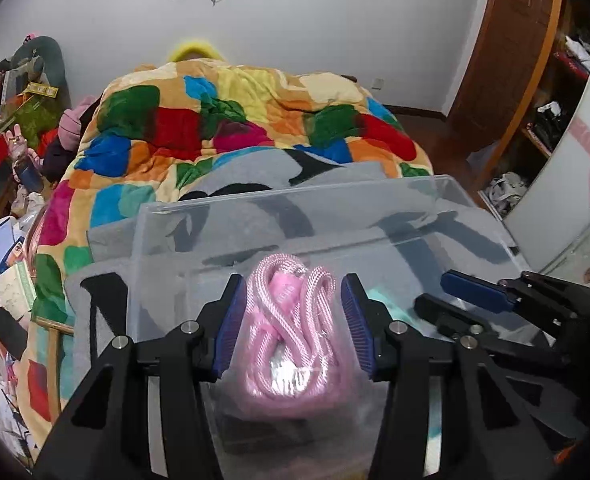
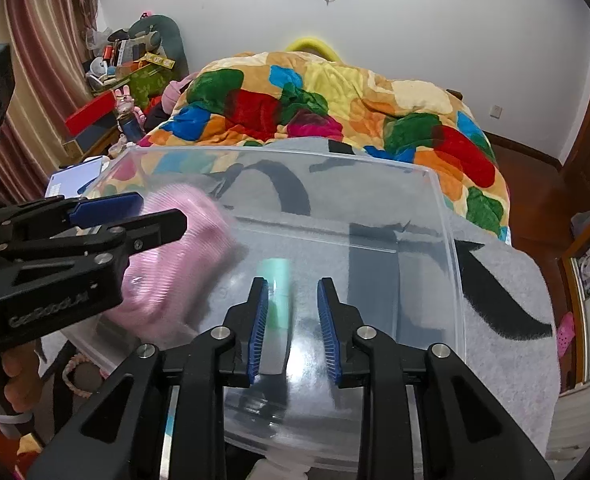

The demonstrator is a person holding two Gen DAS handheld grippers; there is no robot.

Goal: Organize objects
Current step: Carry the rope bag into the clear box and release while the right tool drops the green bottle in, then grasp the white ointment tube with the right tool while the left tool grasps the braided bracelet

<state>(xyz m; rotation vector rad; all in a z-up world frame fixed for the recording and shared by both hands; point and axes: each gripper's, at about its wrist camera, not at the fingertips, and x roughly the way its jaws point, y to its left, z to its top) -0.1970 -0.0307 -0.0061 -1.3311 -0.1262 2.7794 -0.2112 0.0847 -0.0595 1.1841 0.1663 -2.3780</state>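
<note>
The left gripper (image 1: 294, 320) pinches a bagged pink cord (image 1: 291, 332) over the clear bin's (image 2: 447, 216) left edge; lower before releasing. The right gripper (image 2: 291, 328), parted, apparently straddles a mint tube (image 2: 279, 292) blurred inside.

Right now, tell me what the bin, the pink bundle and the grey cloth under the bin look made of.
Bin: clear glossy plastic, see-through with glints.
Pink bundle: braided cord, probably nylon; weave shows, inside a shiny film bag.
Grey cloth: fuzzy matte felt or fleece.

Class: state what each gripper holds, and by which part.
Left gripper: bagged pink cord, clamped by its sides. Right gripper: open, nothing held.
</note>
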